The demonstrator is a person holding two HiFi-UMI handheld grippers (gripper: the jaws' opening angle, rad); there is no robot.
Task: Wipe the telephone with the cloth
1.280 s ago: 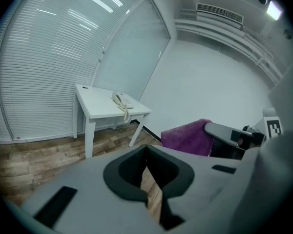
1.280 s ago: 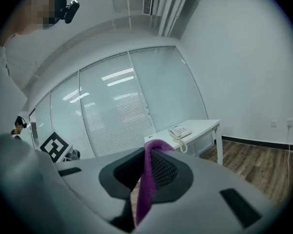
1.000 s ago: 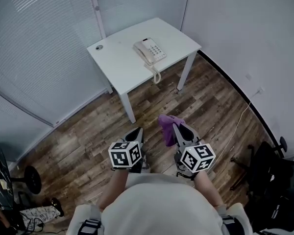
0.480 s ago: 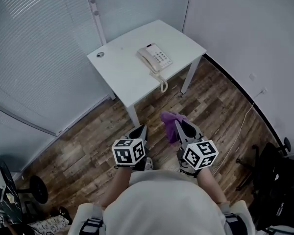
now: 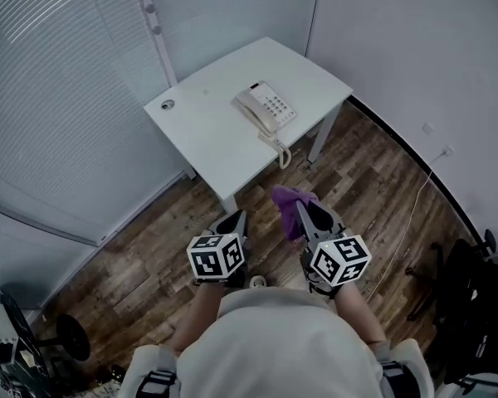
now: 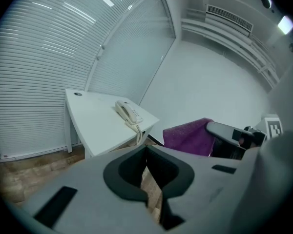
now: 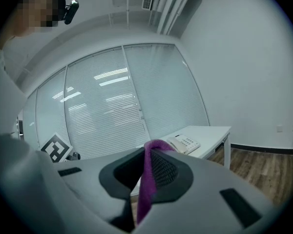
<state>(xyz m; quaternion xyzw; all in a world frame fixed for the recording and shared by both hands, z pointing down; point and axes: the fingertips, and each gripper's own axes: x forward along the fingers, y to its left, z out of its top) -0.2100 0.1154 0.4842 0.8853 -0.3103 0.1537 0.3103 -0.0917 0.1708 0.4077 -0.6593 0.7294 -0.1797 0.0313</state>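
Telephone [image 5: 266, 109] on table [image 5: 206, 133], right jaws gripping cloth [image 5: 288, 209]

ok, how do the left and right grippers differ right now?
Left gripper is shut on nothing; right gripper is shut on the purple cloth. The left gripper's tip is bare; the cloth bunches out past the right gripper's tip. Both point toward the telephone on the white table, short of it.
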